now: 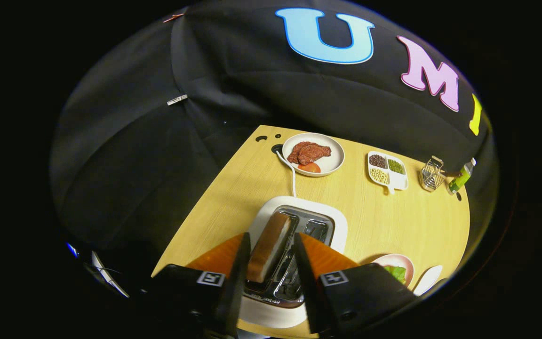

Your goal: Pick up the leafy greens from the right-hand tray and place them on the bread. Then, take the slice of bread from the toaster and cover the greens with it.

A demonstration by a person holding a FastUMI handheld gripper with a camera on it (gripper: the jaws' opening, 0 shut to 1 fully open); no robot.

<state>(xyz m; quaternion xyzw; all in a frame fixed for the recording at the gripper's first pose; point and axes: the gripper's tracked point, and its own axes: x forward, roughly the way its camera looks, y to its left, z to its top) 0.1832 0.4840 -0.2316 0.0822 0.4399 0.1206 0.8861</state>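
Gripper (271,245) poised over toaster (294,254), fingers spread wide, either side of bread slice (269,245); no firm contact visible. Bread slice upright in toaster's left slot, tilted slightly. Toaster on wooden table (393,221), white cord (290,174) running from its far side. Beyond toaster: plate of meat (313,154). Beyond and right of toaster: divided dish of beans (387,170), wire basket (432,174), green bottle (461,176). Right of toaster, near side: pink plate (400,263) holding leafy greens (396,272).
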